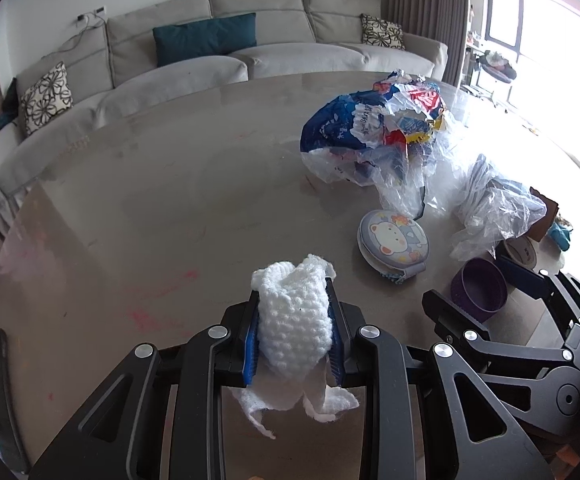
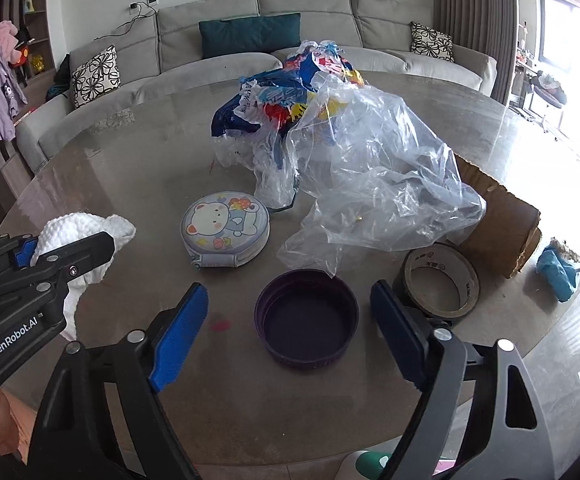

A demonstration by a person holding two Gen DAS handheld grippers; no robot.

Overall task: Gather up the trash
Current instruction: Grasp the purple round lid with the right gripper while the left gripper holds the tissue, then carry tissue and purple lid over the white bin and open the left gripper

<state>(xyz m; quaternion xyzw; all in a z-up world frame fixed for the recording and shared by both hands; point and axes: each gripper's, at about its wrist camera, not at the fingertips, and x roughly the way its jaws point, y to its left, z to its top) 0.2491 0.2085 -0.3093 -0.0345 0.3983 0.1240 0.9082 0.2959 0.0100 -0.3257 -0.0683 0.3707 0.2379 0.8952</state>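
My left gripper (image 1: 294, 322) is shut on a crumpled white tissue (image 1: 291, 320) and holds it above the round table (image 1: 150, 208); the tissue also shows in the right wrist view (image 2: 84, 236). My right gripper (image 2: 290, 320) is open, with its jaws on either side of a purple lid (image 2: 306, 322) that lies on the table. A blue printed wrapper (image 2: 274, 100) and clear crumpled plastic bags (image 2: 377, 184) lie at the table's middle and right.
A round bear-print case (image 2: 226, 230), a tape roll (image 2: 439, 284), a brown cardboard piece (image 2: 497, 224) and a small blue scrap (image 2: 557, 270) lie on the table. A grey sofa (image 1: 170, 60) stands behind it. A dark flat object (image 1: 0, 392) lies at the left edge.
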